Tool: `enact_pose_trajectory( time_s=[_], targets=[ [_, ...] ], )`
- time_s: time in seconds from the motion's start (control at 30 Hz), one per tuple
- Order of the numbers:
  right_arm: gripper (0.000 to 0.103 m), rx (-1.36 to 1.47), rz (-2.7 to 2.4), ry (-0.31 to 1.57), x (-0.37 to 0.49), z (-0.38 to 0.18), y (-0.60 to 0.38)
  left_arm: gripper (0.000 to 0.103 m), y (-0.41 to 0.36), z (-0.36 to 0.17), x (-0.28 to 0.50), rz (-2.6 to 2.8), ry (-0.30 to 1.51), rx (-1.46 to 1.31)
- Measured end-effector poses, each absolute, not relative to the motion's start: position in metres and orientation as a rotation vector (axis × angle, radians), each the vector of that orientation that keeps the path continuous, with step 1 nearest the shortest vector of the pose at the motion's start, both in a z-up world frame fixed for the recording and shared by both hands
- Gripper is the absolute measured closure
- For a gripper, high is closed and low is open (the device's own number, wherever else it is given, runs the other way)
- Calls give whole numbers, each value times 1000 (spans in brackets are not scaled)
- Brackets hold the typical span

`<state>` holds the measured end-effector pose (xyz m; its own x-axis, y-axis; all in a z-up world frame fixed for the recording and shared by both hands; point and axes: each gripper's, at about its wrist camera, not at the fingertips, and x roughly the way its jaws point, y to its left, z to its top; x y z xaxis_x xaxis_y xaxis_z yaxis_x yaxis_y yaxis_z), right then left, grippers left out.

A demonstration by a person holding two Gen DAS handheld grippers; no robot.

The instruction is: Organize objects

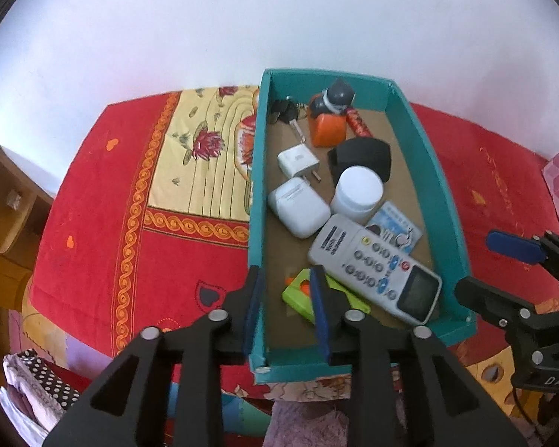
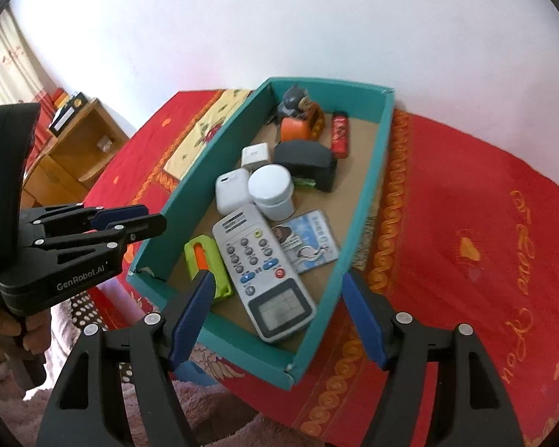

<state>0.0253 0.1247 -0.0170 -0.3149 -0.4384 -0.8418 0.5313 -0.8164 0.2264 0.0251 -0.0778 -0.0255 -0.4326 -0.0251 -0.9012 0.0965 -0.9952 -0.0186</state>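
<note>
A red patterned bedspread [image 2: 466, 193] carries a teal cardboard box [image 2: 190, 178] against the white wall. Inside, from large to small: a white remote control [image 2: 261, 268], black case [image 2: 309, 160], white jar [image 2: 274, 190], earbud case [image 2: 231, 190], green utility knife [image 2: 205, 257] and card [image 2: 305, 242]. The left gripper [image 1: 285, 313] straddles the box's near-left wall, jaws apart and gripping nothing; the right gripper [image 2: 279, 316] stands wide open, empty.
</note>
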Motion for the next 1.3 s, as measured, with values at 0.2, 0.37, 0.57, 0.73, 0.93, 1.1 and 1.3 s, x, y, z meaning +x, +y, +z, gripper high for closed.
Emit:
enact_pose_trajectory(
  time_s=[0.2,0.37,0.57,0.73,0.93,1.1,1.3],
  targets=[
    [25,1305,-2238,101,30,2,143,39,-62,-11,28,-2602,88,1581],
    [15,1260,-2360,68,35,7,154,23,-52,-4,32,-2594,87,1548],
    [15,1271,-2445,17,35,-2,165,21,-51,-6,39,-2568,90,1541],
    [15,1270,-2482,-28,38,4,168,21,-54,-13,34,-2584,103,1566],
    [15,1292,-2501,-74,39,3,163,21,-52,-18,33,-2617,112,1603],
    [15,1305,-2509,-46,42,-2,157,21,-52,-20,34,-2637,114,1601],
    [15,1334,-2507,-49,42,-7,155,21,-56,-27,34,-2627,147,1625]
  ],
)
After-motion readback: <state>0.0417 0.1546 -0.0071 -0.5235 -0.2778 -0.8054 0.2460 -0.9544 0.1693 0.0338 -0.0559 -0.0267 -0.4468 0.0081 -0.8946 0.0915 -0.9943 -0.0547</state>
